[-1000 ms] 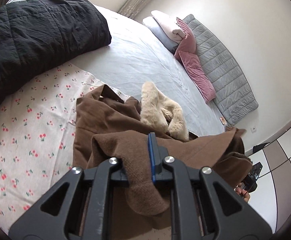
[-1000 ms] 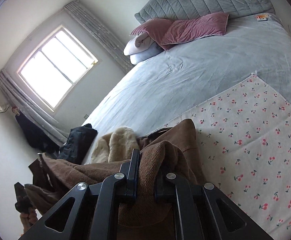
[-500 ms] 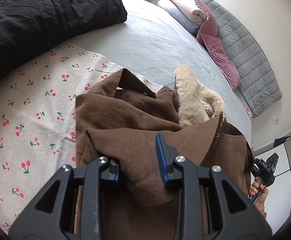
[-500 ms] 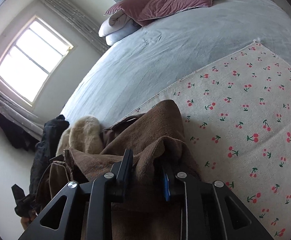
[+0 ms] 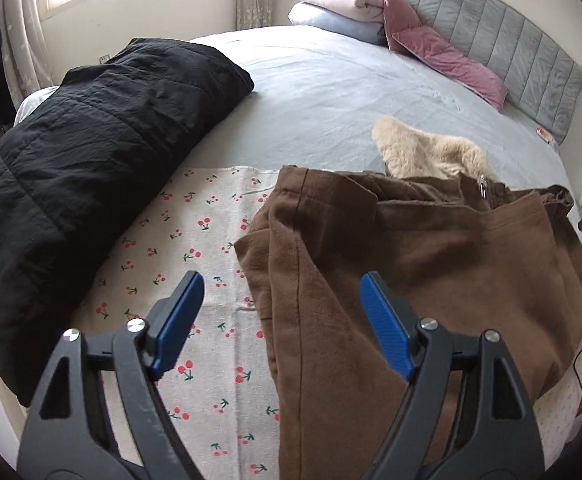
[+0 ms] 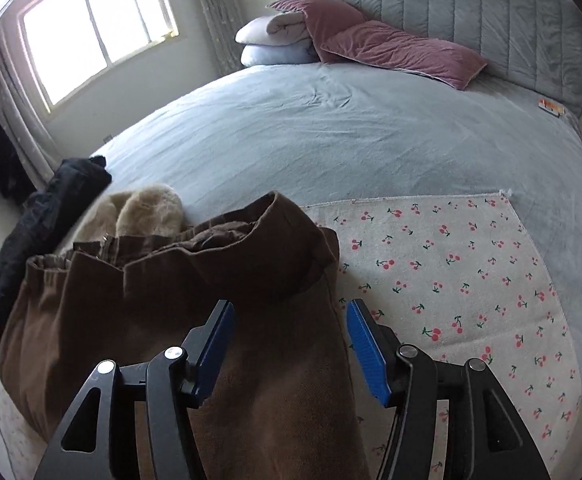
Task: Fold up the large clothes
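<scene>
Brown coat (image 5: 431,264) lies bunched on the cherry-print mat (image 5: 195,264), both grippers (image 5: 281,320) (image 6: 289,344) opening empty above it; next, probably, regrip an edge and spread it flat.

Both wrist cameras look steeply down along their fingers from the bed's (image 5: 331,92) foot edge toward the headboard (image 6: 471,8), close above the coat (image 5: 431,280). Both share coat, cherry cloth (image 6: 451,264), pillows and window.
</scene>
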`<state>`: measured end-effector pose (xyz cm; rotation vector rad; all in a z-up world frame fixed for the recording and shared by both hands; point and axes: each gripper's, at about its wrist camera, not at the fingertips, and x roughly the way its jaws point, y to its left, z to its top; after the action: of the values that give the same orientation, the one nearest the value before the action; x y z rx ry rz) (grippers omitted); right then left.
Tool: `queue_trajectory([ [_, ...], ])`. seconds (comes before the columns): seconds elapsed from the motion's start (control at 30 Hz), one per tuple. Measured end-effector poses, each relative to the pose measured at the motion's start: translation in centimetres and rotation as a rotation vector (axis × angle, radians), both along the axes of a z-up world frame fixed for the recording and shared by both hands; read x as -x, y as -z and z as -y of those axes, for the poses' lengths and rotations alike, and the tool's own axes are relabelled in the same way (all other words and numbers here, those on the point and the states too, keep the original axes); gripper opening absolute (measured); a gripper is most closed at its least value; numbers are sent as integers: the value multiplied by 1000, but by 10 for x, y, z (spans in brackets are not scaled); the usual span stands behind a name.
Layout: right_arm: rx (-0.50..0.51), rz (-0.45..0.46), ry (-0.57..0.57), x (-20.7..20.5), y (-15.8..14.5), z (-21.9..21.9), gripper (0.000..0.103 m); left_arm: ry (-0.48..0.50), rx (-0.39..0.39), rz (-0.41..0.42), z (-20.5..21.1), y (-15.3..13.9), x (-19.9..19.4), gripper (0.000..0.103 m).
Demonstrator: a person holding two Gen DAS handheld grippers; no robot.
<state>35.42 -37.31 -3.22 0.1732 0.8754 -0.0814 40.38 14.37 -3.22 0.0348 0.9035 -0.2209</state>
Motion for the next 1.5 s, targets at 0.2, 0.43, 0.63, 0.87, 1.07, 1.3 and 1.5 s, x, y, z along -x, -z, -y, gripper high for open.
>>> queue_trajectory([
  [0.2,244,-72,-48,-62,29,-36,59,32,2,-83,22,30,-50,71],
  [0.43,229,-17,13,-79,44,-34,9,-11,49,-11,33,19,-52,13],
  [0.63,313,234,184,-42,-8,-25,8,-74,94,223,25,-38,-26,11],
  [0.87,379,439,330,-71,-66,-24,8,-159,15,462,41,-83,-59,10],
  [1.07,482,376,342,-145,-30,-32,8,-217,-124,456,56,-31,-126,11],
  [1.3,502,123,328,-202,57,-18,9,-191,-278,223,84,58,-184,16],
  [1.5,448,117,367,-179,37,-8,39,-275,-282,198,62,26,-177,42],
])
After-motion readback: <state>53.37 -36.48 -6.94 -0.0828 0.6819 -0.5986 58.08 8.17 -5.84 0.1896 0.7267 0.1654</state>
